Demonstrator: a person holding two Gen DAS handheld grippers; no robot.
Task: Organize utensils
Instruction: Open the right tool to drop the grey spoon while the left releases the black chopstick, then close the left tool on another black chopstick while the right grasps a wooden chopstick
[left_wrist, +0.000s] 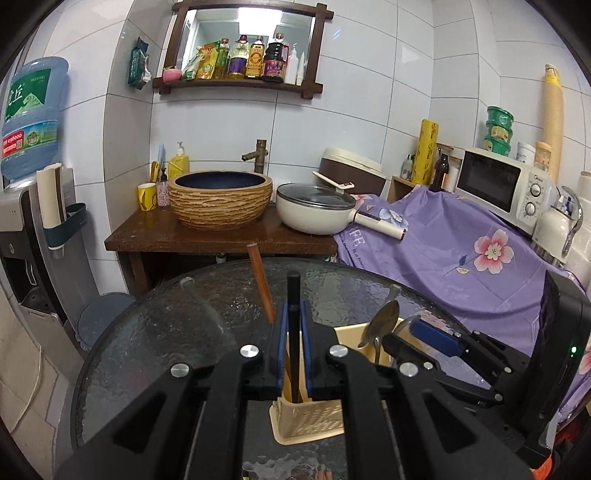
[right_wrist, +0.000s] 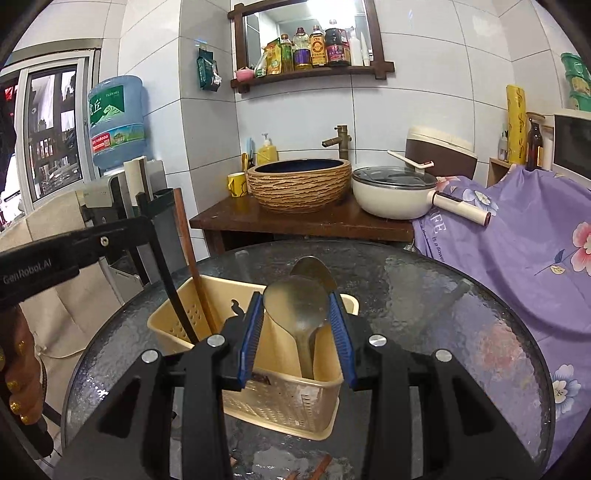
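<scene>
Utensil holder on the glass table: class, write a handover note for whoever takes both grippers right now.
Left gripper: shut on the black chopstick, whose lower end is inside the holder.
Right gripper: jaws around the front spoon; grip unclear.
Done: brown chopstick and second spoon stand in the holder.
Left: release both. The brown sticks at the glass table near edge, likely chopsticks, may need collecting.

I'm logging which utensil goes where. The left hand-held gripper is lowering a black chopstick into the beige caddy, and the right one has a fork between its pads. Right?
Not quite. Between the right hand-held gripper pads is a metal spoon, not a fork, as the right wrist view shows. The rest holds: the left hand-held gripper grips a black chopstick over the beige caddy.
</scene>
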